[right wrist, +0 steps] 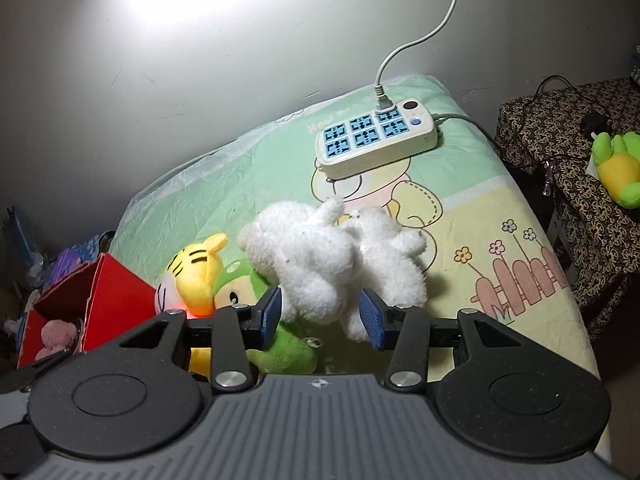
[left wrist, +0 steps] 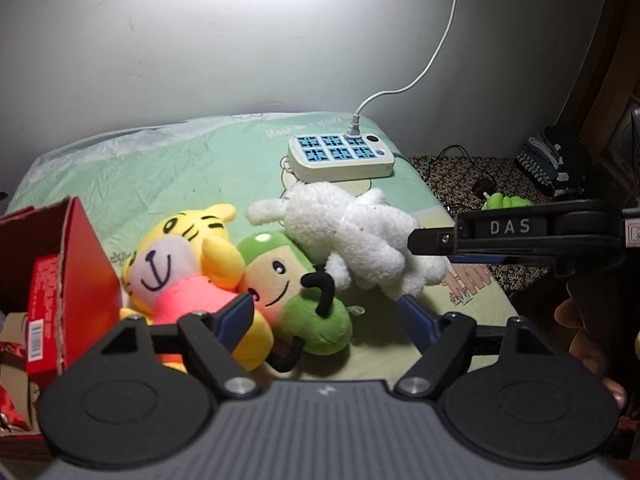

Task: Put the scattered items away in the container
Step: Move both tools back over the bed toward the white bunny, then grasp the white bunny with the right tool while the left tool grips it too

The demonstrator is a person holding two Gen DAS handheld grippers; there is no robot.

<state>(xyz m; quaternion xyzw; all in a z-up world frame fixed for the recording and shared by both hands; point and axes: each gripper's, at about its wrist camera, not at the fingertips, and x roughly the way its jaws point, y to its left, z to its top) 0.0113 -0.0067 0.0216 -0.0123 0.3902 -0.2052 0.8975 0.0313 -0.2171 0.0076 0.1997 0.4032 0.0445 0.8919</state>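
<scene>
Between the open right gripper (right wrist: 320, 318) fingers lies a fluffy white plush (right wrist: 328, 256).

White (right wrist: 332, 264), tiger (left wrist: 180, 256) and green plush toys (left wrist: 296, 284) lie beside red box (left wrist: 80, 264).

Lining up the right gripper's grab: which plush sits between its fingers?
The white plush: the open right gripper straddles its lower edge. Tiger and green plush lie left, lower.

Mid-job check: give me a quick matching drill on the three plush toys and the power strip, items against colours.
Items:
1. tiger plush
2. fluffy plush
3. round-headed doll
4. power strip

Colours:
A. cream body with blue sockets
B. green with a tan face
C. yellow with a pink shirt
D. white all over

Pairs: 1-C, 2-D, 3-B, 4-A
</scene>
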